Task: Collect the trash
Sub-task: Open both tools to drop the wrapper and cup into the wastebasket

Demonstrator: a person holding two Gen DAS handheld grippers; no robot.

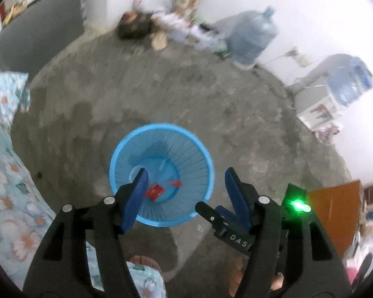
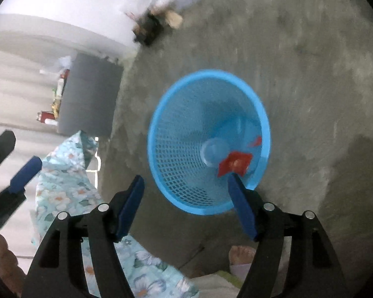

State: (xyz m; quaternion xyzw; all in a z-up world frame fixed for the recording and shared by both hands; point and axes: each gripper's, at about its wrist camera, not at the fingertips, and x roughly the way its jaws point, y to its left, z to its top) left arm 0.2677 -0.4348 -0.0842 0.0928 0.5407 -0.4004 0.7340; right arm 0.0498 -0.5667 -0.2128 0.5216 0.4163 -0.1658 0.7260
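Bare grey concrete floor [image 1: 211, 94] fills most of both wrist views, with white walls behind and clutter pushed against them, including two large blue water jugs [image 1: 251, 37]. Near the middle stands a round sky-blue plastic mesh wastebasket [image 1: 126, 149], upright, its open mouth facing up toward both cameras. At its bottom lie a flat red foil wrapper [image 2: 235, 165], a smaller red scrap [image 2: 255, 141] and a pale clear plastic cup [image 2: 213, 152].

Both tools point steeply down over the basket, probably so that anything let go falls inside. The left gripper [image 1: 186, 181] has its blue-padded jaws spread apart with nothing between them. The right gripper [image 2: 186, 188] is likewise spread and empty. Neither touches the basket.

Open floor surrounds the basket on the far side and to both sides, leaving plenty of room to lift away. Closer in it is tighter: a pale blue floral cloth [image 1: 2, 173] hangs at one side, and the person's bare feet [image 2: 241, 253] stand just behind the basket.
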